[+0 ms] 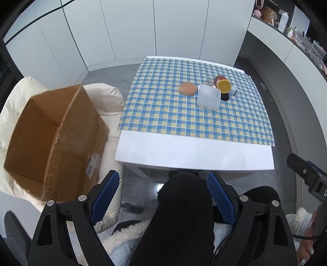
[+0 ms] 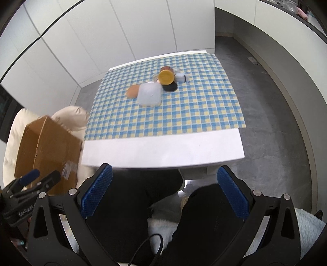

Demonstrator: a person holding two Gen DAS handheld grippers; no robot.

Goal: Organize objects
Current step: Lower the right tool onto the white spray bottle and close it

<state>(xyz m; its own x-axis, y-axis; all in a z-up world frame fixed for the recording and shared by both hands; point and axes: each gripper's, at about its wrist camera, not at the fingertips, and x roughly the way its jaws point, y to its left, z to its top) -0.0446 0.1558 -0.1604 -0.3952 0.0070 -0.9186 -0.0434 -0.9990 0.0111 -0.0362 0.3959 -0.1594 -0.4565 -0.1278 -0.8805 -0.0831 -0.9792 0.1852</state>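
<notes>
Tall white panelled walls (image 1: 126, 30) enclose a grey floor (image 2: 271, 126); a cream padded armchair (image 1: 18, 106) sits beside the white tabletop (image 1: 194, 151).

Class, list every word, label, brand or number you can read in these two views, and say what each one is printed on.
"GenRobot": white lettering, its end cut off, on the black body of the left claw as the right wrist view shows it.
Sticker on the side of the cardboard box: print too blurred to read.
Items on the far shelf: any labels too small to read.
Nothing else legible.
</notes>
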